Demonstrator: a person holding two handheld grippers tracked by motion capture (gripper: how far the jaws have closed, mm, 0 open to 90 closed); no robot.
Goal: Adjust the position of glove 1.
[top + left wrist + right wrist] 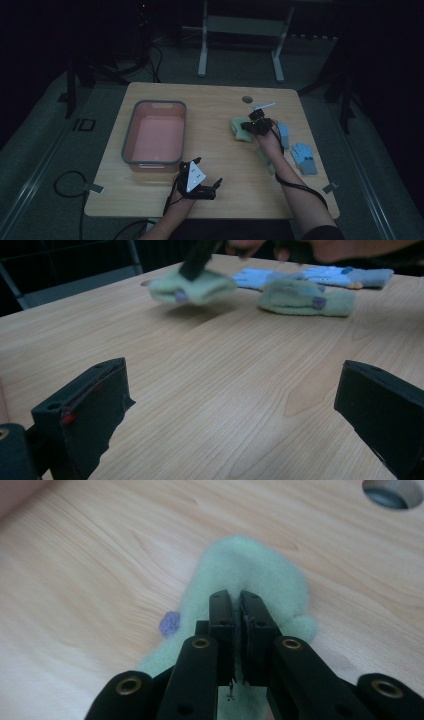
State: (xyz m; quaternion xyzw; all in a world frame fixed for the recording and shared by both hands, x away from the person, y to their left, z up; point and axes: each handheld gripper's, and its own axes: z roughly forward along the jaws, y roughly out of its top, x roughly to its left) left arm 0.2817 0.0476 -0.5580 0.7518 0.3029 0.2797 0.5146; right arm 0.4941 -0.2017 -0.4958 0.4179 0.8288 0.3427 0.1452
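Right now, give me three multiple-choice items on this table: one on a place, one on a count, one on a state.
1. Where does the pink bin stand on the table, seen from the high view?
A. left half
B. right edge
C. far right corner

2. How many light blue gloves lie near the right edge?
A. none
B. two
C. five

3. How are the right tool's jaws?
A. spread wide over bare wood
B. pinched shut on the green glove
C. shut on the bin's rim

Key: 1 A, the high view shows the bin left of the table's middle. 2 B, two blue gloves lie there, also seen in the left gripper view. 3 B, the right gripper view shows both jaws pressed together with green fleece between them, while the left tool stands open.
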